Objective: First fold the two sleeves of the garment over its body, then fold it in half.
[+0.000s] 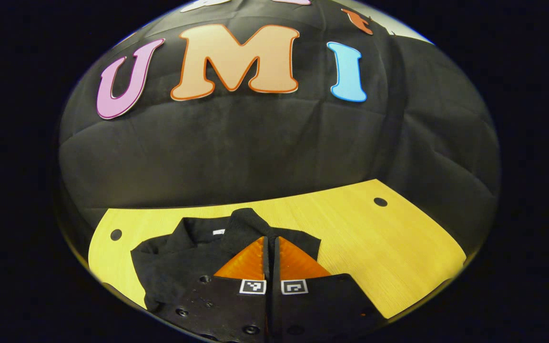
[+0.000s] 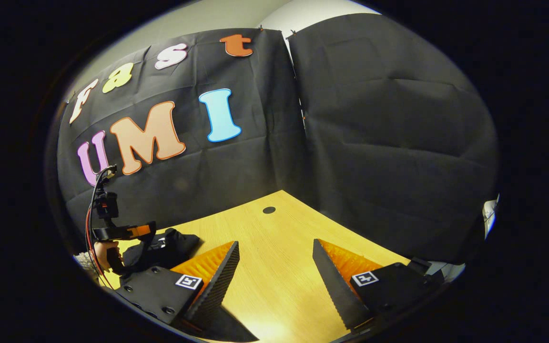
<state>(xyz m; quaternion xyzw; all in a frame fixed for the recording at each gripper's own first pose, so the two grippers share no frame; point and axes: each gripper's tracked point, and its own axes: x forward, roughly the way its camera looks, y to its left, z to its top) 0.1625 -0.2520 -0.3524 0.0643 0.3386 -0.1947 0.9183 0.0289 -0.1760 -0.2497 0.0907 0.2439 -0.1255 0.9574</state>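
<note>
A black garment (image 1: 174,257) lies crumpled on the yellow wooden table (image 1: 374,238), with its collar and a white label (image 1: 218,232) towards the wall. My left gripper (image 1: 272,238) is shut over it, and a ridge of black cloth rises at the fingertips as if pinched between them. In the right gripper view the same garment (image 2: 174,243) sits at the far left under the left gripper (image 2: 131,232), which a hand (image 2: 105,255) holds. My right gripper (image 2: 275,243) stands open above bare table (image 2: 279,286), well to the right of the garment, with nothing between its fingers.
Black cloth walls close the table's far side and right side. Round cable holes (image 1: 380,201) (image 1: 116,234) mark the table's back corners. Bare wood stretches to the right of the garment.
</note>
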